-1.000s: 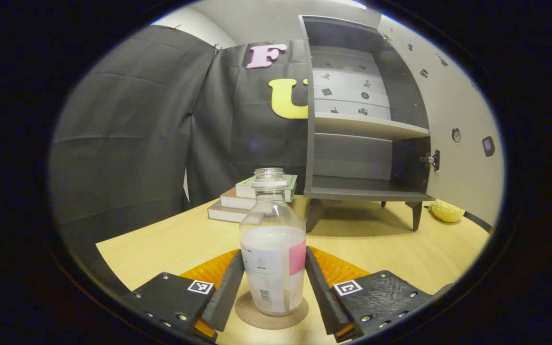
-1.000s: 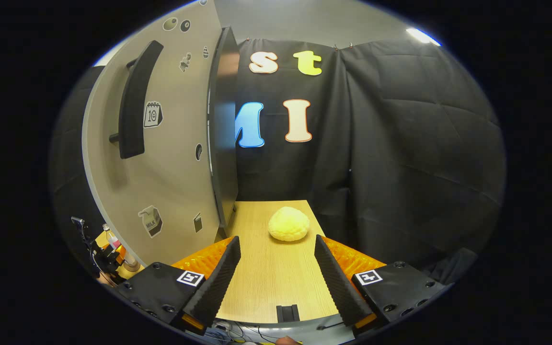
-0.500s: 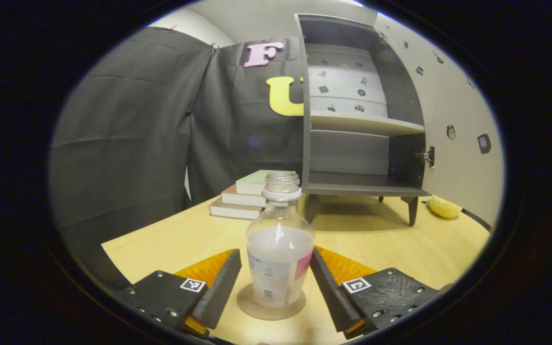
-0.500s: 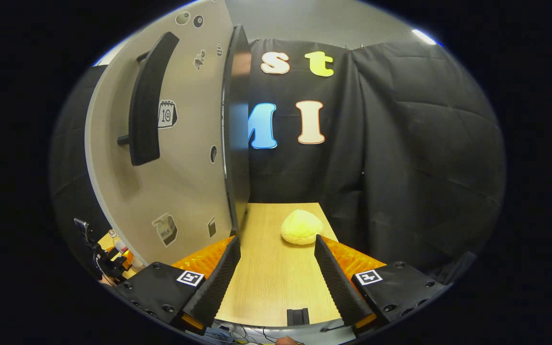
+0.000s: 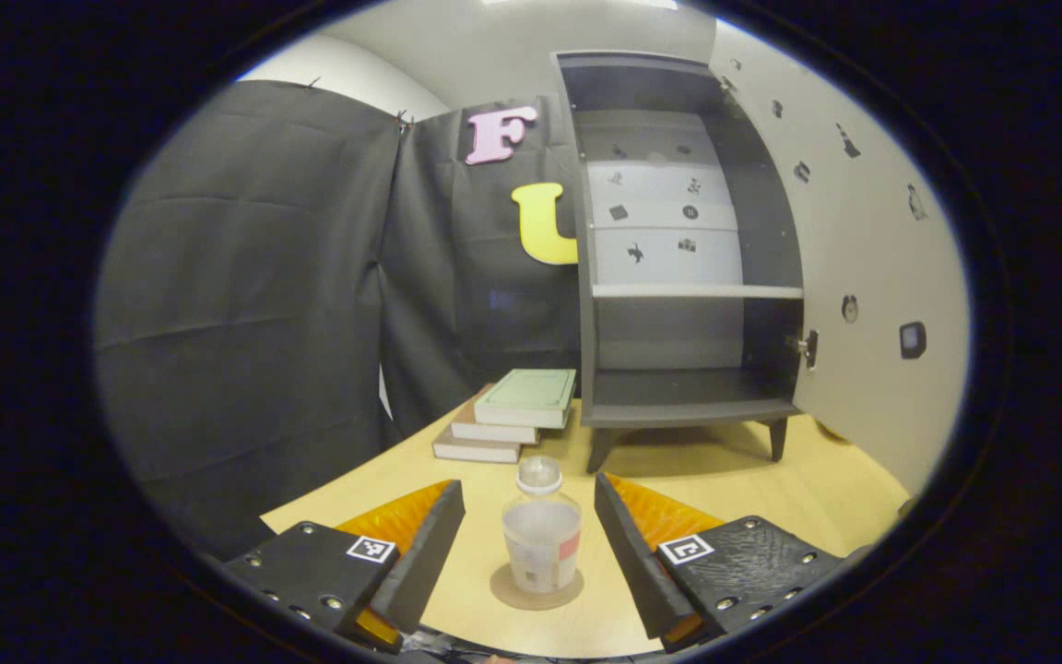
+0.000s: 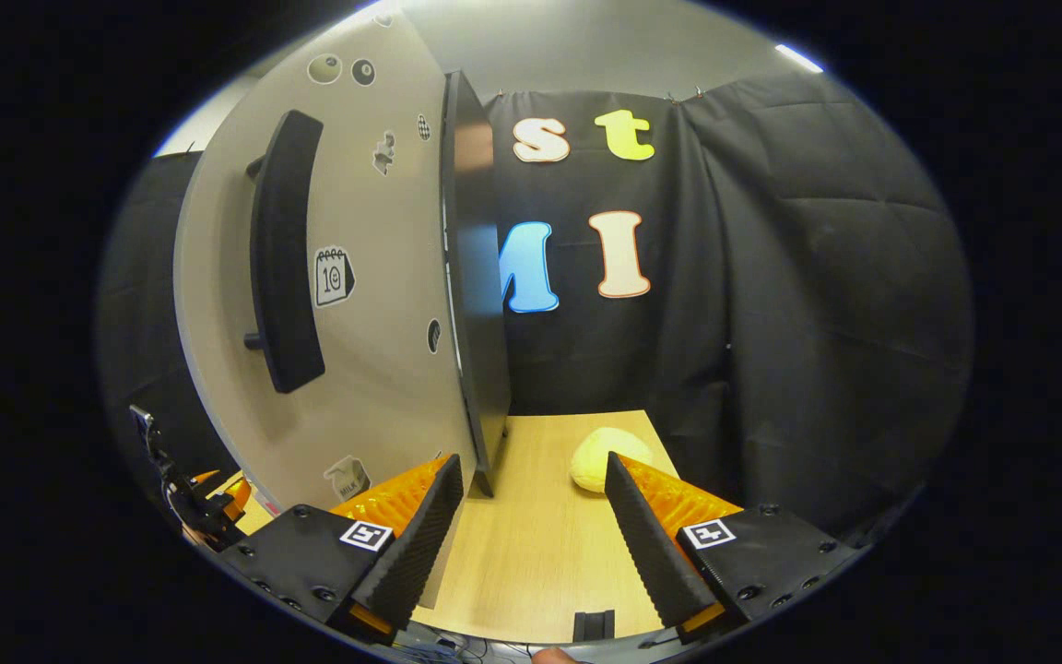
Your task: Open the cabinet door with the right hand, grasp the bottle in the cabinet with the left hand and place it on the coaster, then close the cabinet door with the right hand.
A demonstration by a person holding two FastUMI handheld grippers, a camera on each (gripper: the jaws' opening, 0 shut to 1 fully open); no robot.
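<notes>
A: Left gripper view, and the biggest thing on show is the cabinet, standing on short legs at the far side of the worktop. Shelves bare, cabinet door swung wide to the right.

B: That makes sense: the door has to hang open for the left hand to get in. In the right gripper view the door fills the left half, with its long dark handle facing us.

A: And the right tongs?

B: Spread, nothing between them, low over the worktop just beside the door's free edge. Well placed, I'd say, for the closing push.

A: Back on the left side, a stack of books sits beside the cabinet's left wall. Nothing to do with the job.

B: There's also a yellow lump on the worktop past the right tongs. Hard to say what it is.

A: Now the star: the bottle, upright, uncapped, standing squarely on the round coaster.

B: So placement looks done?

A: I'd judge so. The left tongs are spread wide, fingers well clear of the bottle on both sides. It stands on its own.

B: Then only the door is left, by my reckoning.
</notes>
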